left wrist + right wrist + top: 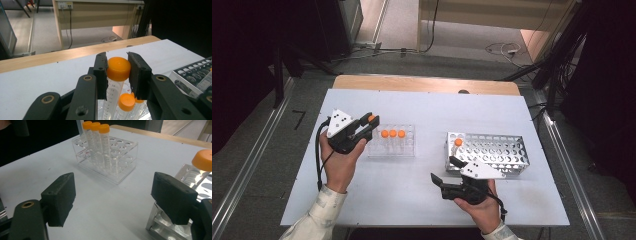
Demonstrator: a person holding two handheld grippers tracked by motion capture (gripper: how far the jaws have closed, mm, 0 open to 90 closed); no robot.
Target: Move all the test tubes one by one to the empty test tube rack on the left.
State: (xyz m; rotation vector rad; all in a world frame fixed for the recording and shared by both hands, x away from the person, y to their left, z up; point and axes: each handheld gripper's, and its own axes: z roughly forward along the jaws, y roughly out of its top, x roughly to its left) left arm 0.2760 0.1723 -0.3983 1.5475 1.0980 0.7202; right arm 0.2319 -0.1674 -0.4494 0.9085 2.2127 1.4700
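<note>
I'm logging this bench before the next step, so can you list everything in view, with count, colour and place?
held tube: 1, clear with orange cap, clamped between the left gripper's jaws, above the clear rack's left end
racked tubes: 3, clear with orange caps, standing in a row in the clear rack
clear rack: 1, transparent, left of table centre
metal rack: 1, silver, right of centre
lone tube: 1, orange cap, at the metal rack's left end
table: 1, white top with a wooden far edge
left gripper: 1, black, shut on the held tube
right gripper: 1, black, jaws open, nothing between them, in front of the metal rack
hands: 2, light sleeves, coming in from the near edge
</note>
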